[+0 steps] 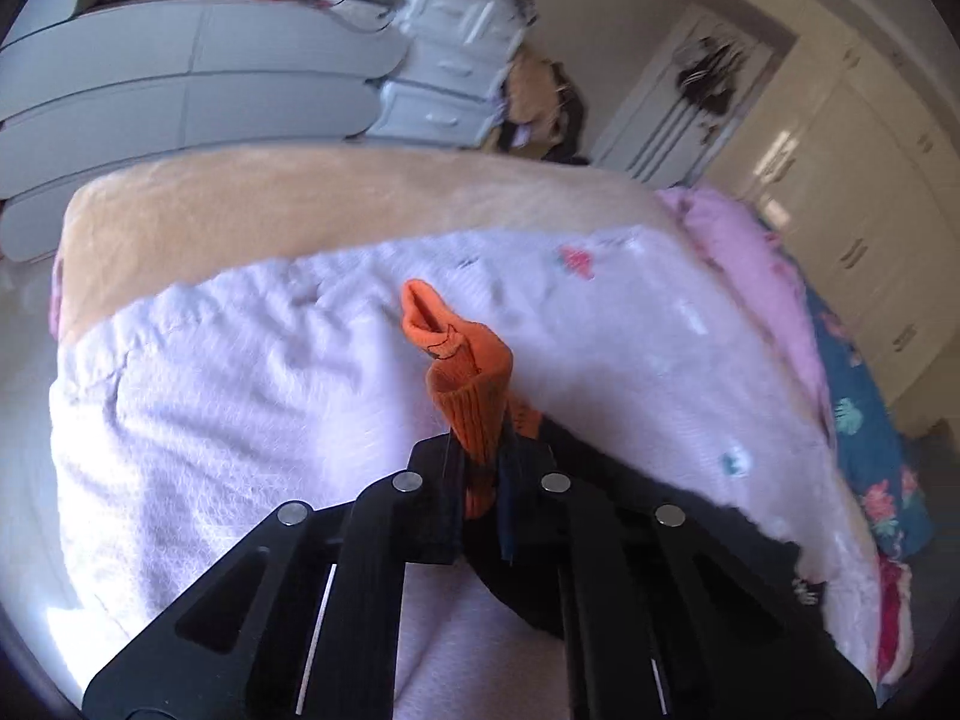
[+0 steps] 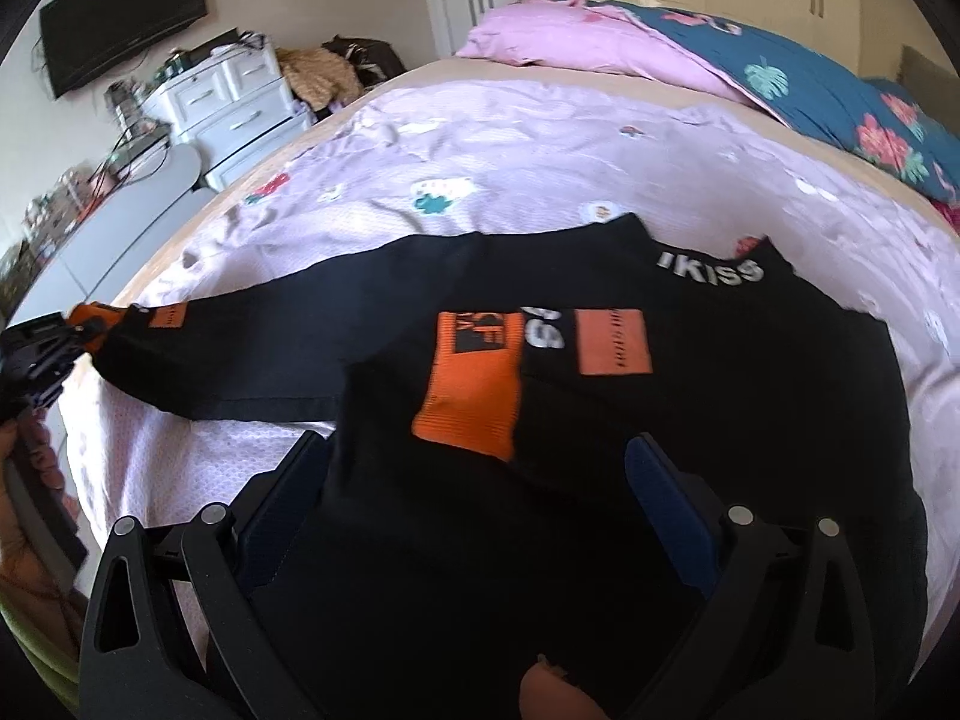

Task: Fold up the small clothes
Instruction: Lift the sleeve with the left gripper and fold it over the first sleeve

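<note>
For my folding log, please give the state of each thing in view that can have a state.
left tool: shut on the orange cuff.
orange cuff: pinched, lifted off the bed cover.
right tool: open, over the garment body.
black garment: one sleeve folded across the chest, the other pulled out sideways.
bed cover: spread, wrinkled.

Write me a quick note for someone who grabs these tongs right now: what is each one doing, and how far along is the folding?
Left tongs: shut on the orange cuff of the black top's outstretched sleeve, held at the bed's left side.
Right tongs: open, over the black top, gripping nothing.
The top lies on the lilac sheet. The other sleeve looks already folded in, its orange cuff lying on the chest.
Left to do, probably: bring the held sleeve across, then fold the body.
</note>
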The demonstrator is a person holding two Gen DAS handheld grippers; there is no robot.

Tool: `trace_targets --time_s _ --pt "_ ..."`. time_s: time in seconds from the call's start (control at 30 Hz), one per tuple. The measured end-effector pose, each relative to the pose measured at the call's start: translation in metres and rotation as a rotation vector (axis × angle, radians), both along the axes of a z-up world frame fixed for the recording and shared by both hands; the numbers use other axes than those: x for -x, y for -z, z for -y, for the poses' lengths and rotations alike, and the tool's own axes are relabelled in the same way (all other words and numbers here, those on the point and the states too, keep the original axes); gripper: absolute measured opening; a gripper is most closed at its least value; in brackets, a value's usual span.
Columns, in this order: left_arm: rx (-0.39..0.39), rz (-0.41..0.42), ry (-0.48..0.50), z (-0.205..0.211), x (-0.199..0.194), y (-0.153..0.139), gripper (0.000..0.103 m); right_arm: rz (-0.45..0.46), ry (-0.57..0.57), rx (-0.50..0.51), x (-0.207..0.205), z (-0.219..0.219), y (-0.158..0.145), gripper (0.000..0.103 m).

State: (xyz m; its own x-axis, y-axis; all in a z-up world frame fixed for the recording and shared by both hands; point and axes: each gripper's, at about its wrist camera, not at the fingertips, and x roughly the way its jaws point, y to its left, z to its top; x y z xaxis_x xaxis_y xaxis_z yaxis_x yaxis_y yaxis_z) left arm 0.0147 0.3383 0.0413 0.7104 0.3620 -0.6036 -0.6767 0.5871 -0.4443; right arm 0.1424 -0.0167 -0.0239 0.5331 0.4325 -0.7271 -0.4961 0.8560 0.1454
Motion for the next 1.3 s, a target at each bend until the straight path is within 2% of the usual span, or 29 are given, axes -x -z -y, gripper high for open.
trace_targets --time_s 0.17,0.37,0.57,0.93,1.2,1.3 --pt "-0.001 0.051 0.056 0.011 -0.003 -0.021 0.002 -0.006 0.043 -0.027 0.002 0.022 -0.007 0.099" --pt "-0.043 0.066 0.111 0.036 -0.013 -0.045 0.002 0.0 0.104 -0.072 0.002 0.054 -0.021 0.099" --pt "-0.083 0.088 0.186 0.067 -0.033 -0.069 0.002 -0.025 0.171 -0.056 0.0 0.084 -0.022 0.099" --pt "-0.172 0.125 0.377 0.144 -0.076 -0.116 0.002 -0.062 0.272 -0.098 0.001 0.137 -0.02 0.099" --pt "-0.174 0.173 0.517 0.19 -0.104 -0.131 0.002 -0.018 0.352 -0.164 0.004 0.177 -0.04 0.099" --pt "-0.156 0.188 0.624 0.219 -0.117 -0.13 0.002 -0.013 0.397 -0.172 0.005 0.193 -0.041 0.099"
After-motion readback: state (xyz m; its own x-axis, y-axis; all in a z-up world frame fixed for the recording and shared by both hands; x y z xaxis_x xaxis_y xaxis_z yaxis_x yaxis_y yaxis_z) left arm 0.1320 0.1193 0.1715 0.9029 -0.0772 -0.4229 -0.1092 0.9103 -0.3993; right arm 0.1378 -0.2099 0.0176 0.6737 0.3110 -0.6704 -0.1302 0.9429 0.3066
